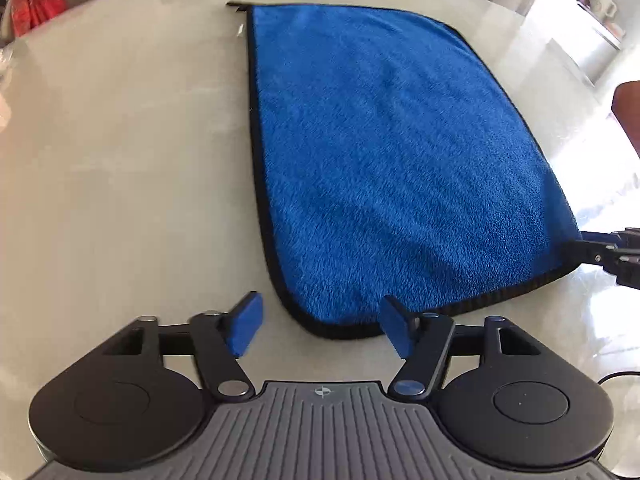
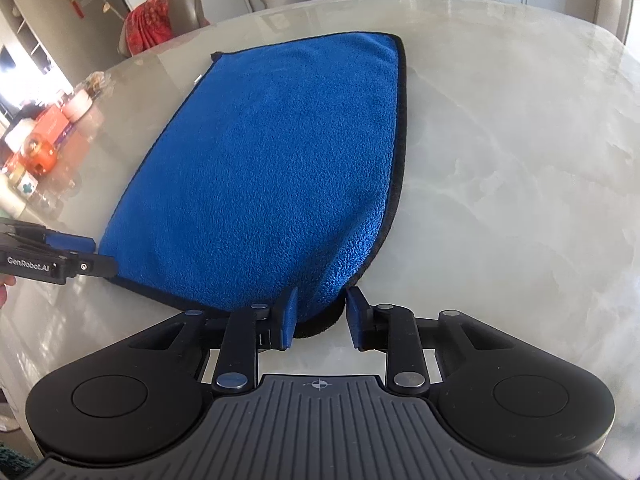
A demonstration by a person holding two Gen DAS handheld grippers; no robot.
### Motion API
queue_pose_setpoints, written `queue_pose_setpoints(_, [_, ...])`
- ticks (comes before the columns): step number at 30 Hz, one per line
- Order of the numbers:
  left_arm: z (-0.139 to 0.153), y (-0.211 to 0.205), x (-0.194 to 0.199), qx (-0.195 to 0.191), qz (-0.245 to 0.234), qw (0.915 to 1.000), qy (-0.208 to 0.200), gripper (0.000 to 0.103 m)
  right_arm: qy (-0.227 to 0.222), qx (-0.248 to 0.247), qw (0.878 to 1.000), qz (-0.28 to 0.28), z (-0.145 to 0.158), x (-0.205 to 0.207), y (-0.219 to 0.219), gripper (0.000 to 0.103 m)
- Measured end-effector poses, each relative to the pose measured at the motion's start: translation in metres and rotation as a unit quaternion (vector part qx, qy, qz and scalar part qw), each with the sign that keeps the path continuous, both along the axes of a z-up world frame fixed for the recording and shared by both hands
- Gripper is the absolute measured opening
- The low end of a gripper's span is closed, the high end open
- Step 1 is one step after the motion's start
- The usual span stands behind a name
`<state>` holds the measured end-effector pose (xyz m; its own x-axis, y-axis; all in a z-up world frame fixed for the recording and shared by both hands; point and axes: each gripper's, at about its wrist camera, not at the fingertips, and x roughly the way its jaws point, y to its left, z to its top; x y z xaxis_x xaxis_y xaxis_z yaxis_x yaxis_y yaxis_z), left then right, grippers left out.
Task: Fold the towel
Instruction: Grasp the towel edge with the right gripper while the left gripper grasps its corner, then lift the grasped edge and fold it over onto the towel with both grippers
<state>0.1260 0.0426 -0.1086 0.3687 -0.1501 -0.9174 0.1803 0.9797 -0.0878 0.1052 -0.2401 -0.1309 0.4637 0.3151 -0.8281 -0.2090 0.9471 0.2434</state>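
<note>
A blue towel [image 1: 400, 160] lies flat on the pale marble surface [image 1: 120, 160] ahead of both tools. The left tool [image 1: 320, 330] is spread wide around the towel's near left corner; the right tool [image 2: 322, 318] stands released, straddling the near right corner. Jars and boxes [image 2: 36, 148] crowd far left of the right tool. "GenRobot.AI" reads on the left tool's side.

Both grippers, left gripper [image 1: 322, 330] and right gripper [image 2: 322, 318], have black linkage arms, silver pivot screws, blue finger pads [image 1: 248, 328], ribbed grey housings; white "GenRobot.AI" lettering.
</note>
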Motion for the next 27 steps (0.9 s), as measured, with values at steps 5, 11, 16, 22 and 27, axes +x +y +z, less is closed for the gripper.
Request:
queue_pose_setpoints(5, [0.002, 0.016, 0.008, -0.07, 0.043, 0.9965, 0.016, 0.006, -0.008, 0.042, 0.999, -0.026, 0.001, 0.003, -0.011, 0.013])
queue_pose_setpoints(11, [0.009, 0.019, 0.009, -0.078, 0.047, 0.9958, -0.009, 0.006, -0.018, 0.092, 0.994, -0.05, 0.005, 0.009, -0.021, 0.011])
queue_pose_setpoints(16, [0.015, 0.022, 0.006, -0.093, 0.058, 0.9938, -0.015, 0.006, -0.022, 0.117, 0.991, -0.058, 0.012, 0.012, -0.027, 0.01])
queue_pose_setpoints(22, [0.033, 0.036, 0.016, -0.114, 0.068, 0.9906, -0.033, 0.006, -0.037, 0.138, 0.988, -0.063, 0.026, 0.027, -0.032, 0.01])
queue_pose_setpoints(27, [0.052, 0.042, 0.045, -0.112, 0.066, 0.9893, -0.067, 0.006, -0.064, 0.149, 0.985, -0.06, 0.043, 0.062, -0.031, 0.01])
